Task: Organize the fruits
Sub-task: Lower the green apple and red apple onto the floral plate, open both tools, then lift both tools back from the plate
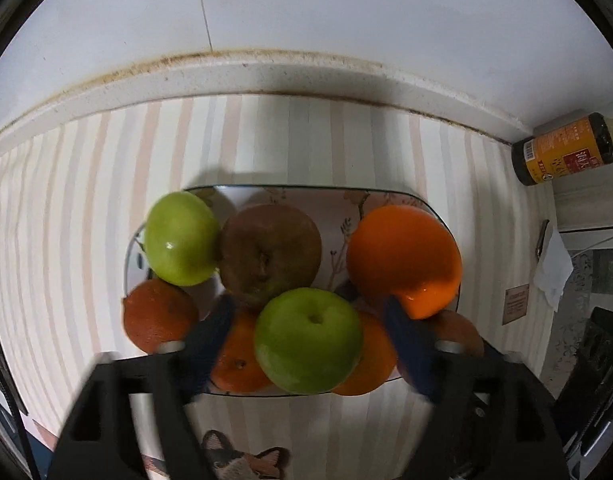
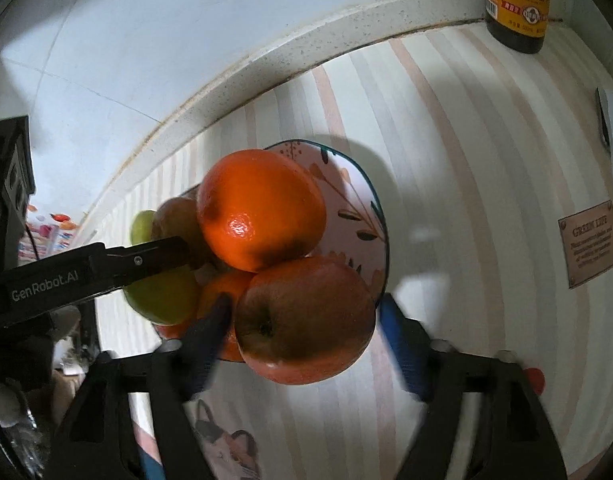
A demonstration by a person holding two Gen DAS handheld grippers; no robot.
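Note:
A patterned plate on the striped cloth holds a heap of fruit. In the left wrist view, my left gripper is open with its blue fingers on either side of a green apple lying on top of oranges. A second green apple, a brown apple and a big orange lie behind. In the right wrist view, my right gripper is open around a red-brown apple at the plate's near rim, below the big orange. The left gripper's finger reaches in from the left.
A dark sauce bottle stands at the back right by the counter's raised edge; it also shows in the right wrist view. A small brown plaque and white paper lie right of the plate.

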